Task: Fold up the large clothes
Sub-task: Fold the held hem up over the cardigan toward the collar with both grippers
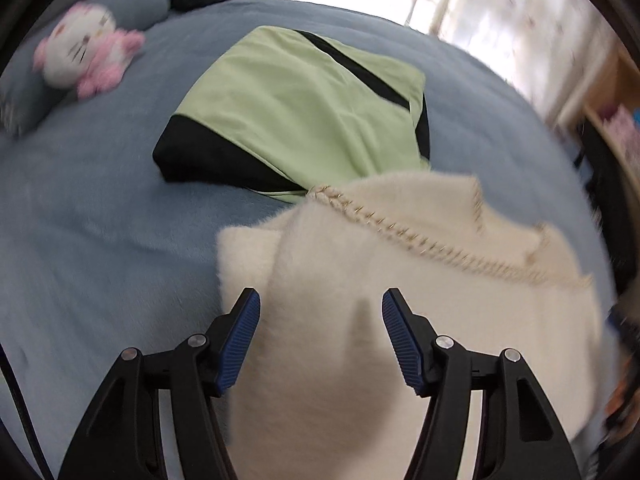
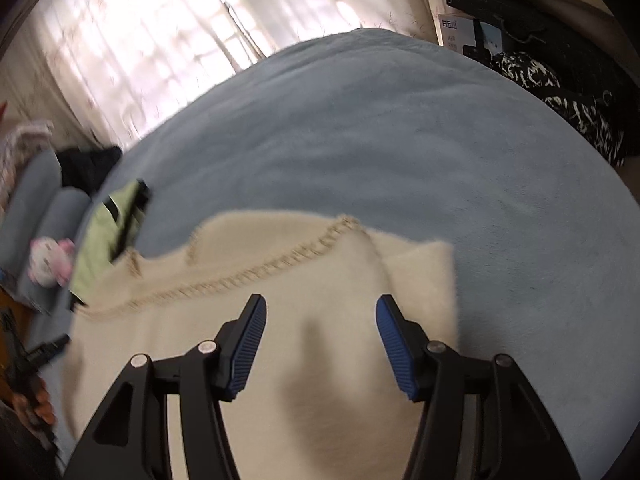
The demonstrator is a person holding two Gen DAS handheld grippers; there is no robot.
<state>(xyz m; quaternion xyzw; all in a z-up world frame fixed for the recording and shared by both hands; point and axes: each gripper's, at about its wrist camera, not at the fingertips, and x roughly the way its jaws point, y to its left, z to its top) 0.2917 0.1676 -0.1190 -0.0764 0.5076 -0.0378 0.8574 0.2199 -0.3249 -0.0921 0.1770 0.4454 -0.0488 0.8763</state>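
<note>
Sweater: your cream fuzzy knit [image 1: 360,280] lies flat on the blue bed [image 1: 100,220], near edge, w/ gold chain trim [image 1: 400,232] running across it. Looks partly folded already; a squared flap sticks out at its left in the left wrist view, at its right in the right wrist view [image 2: 424,276].

Left gripper [image 1: 321,304]: fingers spread wide, nothing between the pads, hovering over the near part of the knit. Can't tell if the tips touch the pile.

Right gripper [image 2: 321,308]: also wide apart, empty, over the same garment's near-right portion, just beside the squared flap.

Step (my read): you're between grabs, prob. lining up for the next fold or a smoothing pass.

Neighbours: green and black garment [image 1: 304,108], already folded, sits just beyond the sweater's far edge; the two appear to touch or overlap there. Pink and white plush toy [image 1: 80,56] far left by a blue pillow [image 1: 136,0], well apart.

Risks:
- Thick fluffy pile: a shallow pinch may catch only fuzz or the top layer, so the fold opens when lifted.
- Chain trim could snag on a finger and drag the fold crooked.
- Folding away from you may push the knit onto the green piece and disturb it.
- Both views are motion-blurred; slow down before closing.
</note>
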